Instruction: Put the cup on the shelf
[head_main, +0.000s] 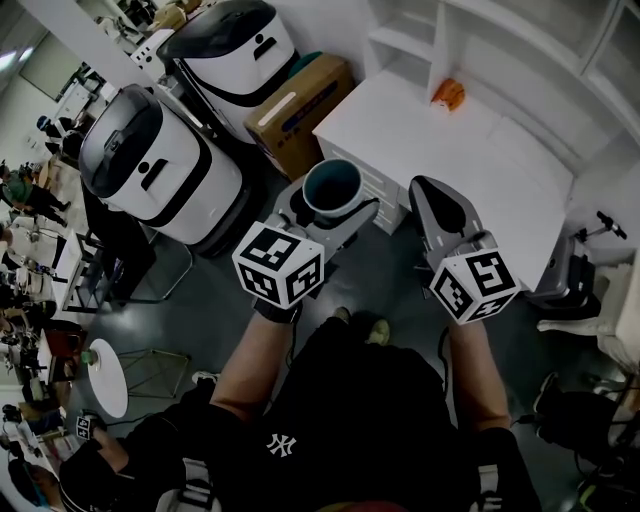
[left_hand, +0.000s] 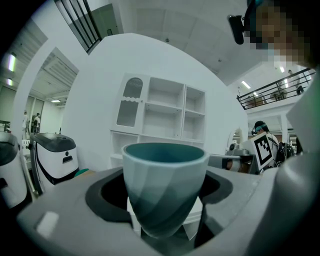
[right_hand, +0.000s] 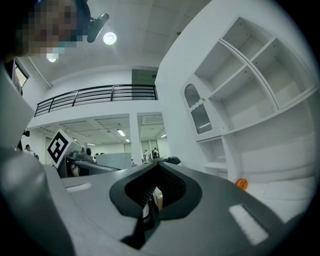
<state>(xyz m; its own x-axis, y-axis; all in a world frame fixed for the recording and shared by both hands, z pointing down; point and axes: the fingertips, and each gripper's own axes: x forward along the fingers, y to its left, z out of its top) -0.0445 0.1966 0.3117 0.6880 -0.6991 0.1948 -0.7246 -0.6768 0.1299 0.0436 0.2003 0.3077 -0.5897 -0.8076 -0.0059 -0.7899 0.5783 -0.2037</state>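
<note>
Black shirt (head_main: 350, 400), white logo (head_main: 281, 444); 2 black-white marker cubes (head_main: 278, 263) (head_main: 474, 285).

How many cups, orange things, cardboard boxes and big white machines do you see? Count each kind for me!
Teal cup: 1
Orange thing: 1
Cardboard box: 1
Big white machines: 2
Total: 5

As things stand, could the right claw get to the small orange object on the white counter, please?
Probably yes: the right claw is shut and empty, and the white counter between it and the small orange object looks bare. It would need opening first.
</note>
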